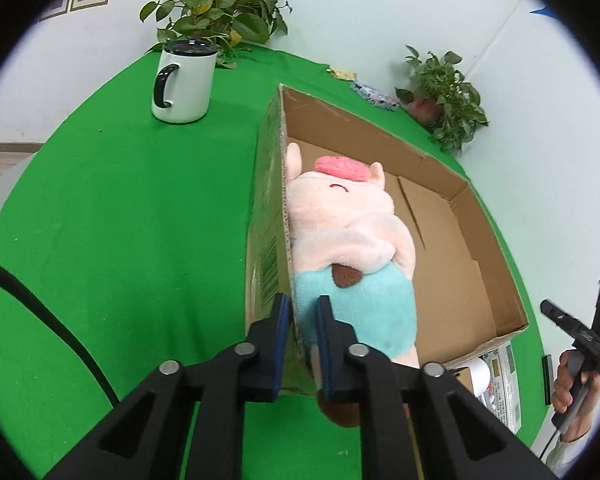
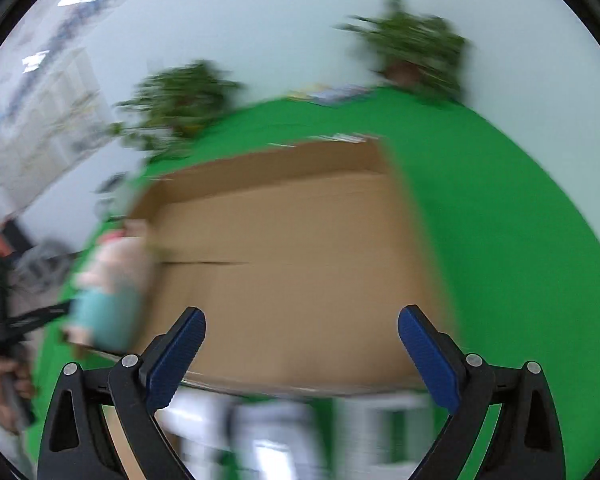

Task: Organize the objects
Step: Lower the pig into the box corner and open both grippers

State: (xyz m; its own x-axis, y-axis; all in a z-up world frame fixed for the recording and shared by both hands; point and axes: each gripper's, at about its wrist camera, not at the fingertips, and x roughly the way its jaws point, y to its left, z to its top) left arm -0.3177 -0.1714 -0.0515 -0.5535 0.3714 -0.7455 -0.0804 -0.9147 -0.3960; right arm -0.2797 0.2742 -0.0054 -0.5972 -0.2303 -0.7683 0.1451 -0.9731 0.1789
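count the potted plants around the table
2. One potted plant stands at the far edge of the green table behind the white mug; the other plant sits at the far right corner beyond the cardboard box. Others may be out of view.

The left wrist camera looked steeply down, close over the cardboard box's rim. The right wrist camera, blurred, faced that box from the side. Both shared the plush pig at nine o'clock.
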